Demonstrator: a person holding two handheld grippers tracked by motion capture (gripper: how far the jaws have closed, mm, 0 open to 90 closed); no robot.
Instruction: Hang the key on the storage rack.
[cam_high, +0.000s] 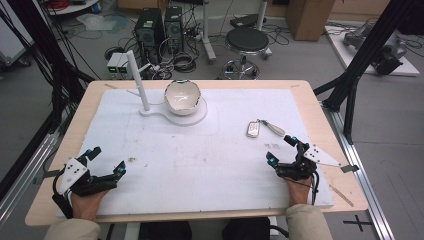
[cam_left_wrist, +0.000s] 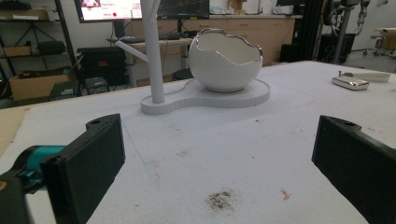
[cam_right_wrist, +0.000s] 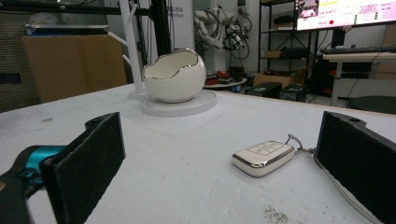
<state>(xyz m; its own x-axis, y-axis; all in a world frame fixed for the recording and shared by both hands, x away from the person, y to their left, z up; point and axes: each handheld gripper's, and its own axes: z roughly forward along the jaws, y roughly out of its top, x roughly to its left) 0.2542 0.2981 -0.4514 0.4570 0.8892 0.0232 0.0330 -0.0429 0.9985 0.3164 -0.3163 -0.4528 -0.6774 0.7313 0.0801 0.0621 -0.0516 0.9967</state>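
Note:
A white egg-shaped bowl with a jagged silver rim sits on a white stand that carries a thin upright post; both lie at the far middle of the table. A silver car key fob with a white strap lies right of centre. My left gripper rests open at the near left, well short of the bowl. My right gripper rests open at the near right, a little behind the fob, with nothing between its jaws.
A white foam sheet covers the wooden table. A dirt smudge marks the sheet ahead of the left gripper. Beyond the table stand computer towers, a stool and black frame posts.

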